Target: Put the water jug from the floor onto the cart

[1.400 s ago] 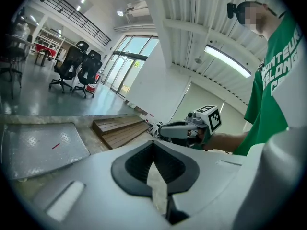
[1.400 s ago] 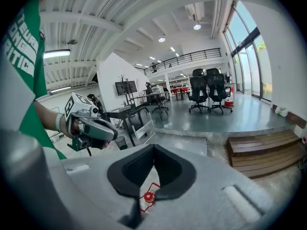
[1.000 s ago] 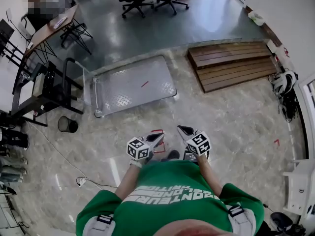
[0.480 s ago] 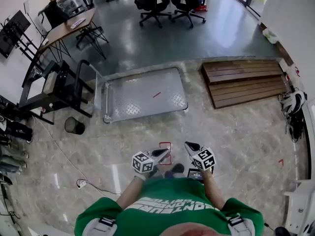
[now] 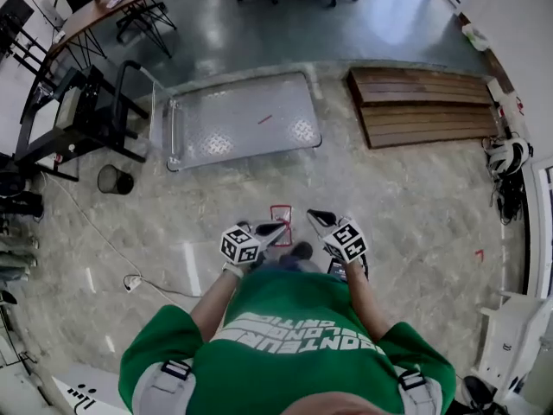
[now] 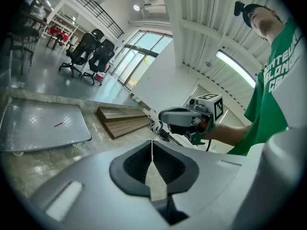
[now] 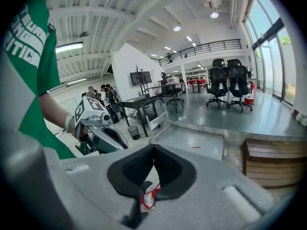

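The flat steel-plate cart (image 5: 233,124) lies on the floor (image 5: 415,206) ahead of you, the stepped wooden platform (image 5: 423,106) to its right and the small round bin (image 5: 114,180) off its left corner. A taped square outline (image 5: 281,206) sits just before your left hand-held gripper (image 5: 282,226) and right hand-held gripper (image 5: 312,214).

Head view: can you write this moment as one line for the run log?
left tool: shut, empty | right tool: shut, empty | cart: ahead, no jug on it | jug: not in view
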A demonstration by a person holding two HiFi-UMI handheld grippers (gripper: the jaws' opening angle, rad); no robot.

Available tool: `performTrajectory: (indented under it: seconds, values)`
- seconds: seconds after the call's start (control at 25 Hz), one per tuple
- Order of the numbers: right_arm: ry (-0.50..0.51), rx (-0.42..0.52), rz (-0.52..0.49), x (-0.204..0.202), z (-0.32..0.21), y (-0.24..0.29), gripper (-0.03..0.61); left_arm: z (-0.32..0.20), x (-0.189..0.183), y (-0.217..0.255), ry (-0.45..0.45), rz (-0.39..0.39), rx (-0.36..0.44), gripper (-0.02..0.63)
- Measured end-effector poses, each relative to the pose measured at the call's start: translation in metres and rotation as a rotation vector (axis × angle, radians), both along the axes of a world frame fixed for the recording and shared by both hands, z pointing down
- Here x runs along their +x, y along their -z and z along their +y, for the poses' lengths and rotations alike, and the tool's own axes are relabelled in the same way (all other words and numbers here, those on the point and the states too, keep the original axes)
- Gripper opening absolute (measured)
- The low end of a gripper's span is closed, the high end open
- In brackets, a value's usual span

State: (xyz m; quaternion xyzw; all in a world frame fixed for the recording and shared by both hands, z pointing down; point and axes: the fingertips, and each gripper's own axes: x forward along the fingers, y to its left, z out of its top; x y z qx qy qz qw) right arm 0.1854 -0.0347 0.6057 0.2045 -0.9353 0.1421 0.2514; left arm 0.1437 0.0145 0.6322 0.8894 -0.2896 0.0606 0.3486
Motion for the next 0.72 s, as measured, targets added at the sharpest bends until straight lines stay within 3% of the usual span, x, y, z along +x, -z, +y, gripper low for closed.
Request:
performTrajectory:
  seconds: [0.2,0.44,0.72]
  values:
    - [0.024,-0.016,0.004,-0.012,0.007,0.015,-0.009,0.006,-0.012,-0.010,0.019,-0.059,-0.040,0.023]
    - [0.044,-0.117,0.044,0.009,0.053,-0.014,-0.009,0.029,0.003,-0.032,0.022,-0.040,-0.030,0.058]
    - [0.003,-0.148,0.068,0.026,0.054,-0.028,-0.008,0.021,0.006,-0.087,0.011,-0.155,-0.025,0.113]
